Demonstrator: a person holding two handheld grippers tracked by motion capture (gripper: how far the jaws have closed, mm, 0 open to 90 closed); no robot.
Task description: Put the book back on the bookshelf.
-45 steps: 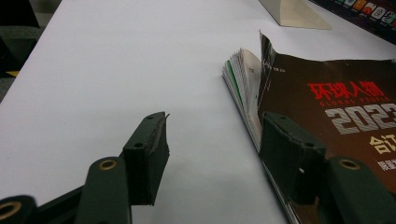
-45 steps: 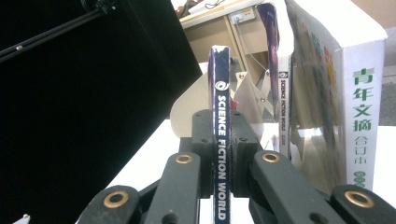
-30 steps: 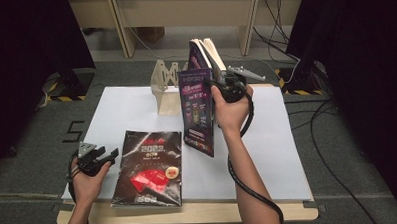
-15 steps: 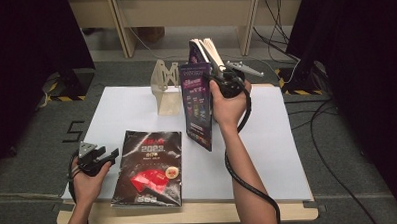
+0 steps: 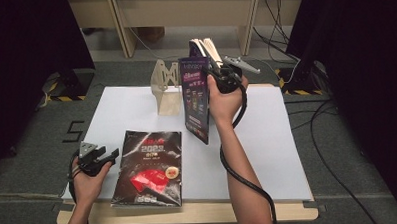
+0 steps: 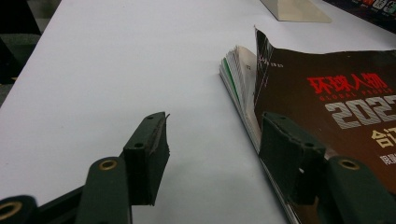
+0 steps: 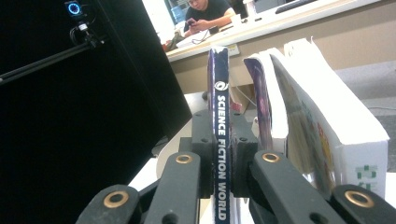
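Between the right tool's (image 7: 220, 179) jaws stands a magazine (image 5: 196, 99), clamped at the spine and held upright above the bench (image 5: 272, 139), just beside the books (image 5: 204, 46) standing by the wooden rack (image 5: 165, 90). My reading is that the step in hand is shelving: the magazine is being carried to stand with those books. The next move would call for lining its spine up with theirs, lowering it until its bottom edge rests, then releasing without tipping the row.

Left of it and well apart, the left tool (image 5: 95, 158) hangs open and empty beside a dark magazine (image 5: 149, 166) lying flat; its turn likely comes after.

From the right gripper view the spine's lettering and the pinch itself are plain, with the white book (image 7: 327, 121) close on one side. From the left gripper view the flat magazine's curled cover corner (image 6: 261, 42) and fanned pages show, with one jaw right at its edge.
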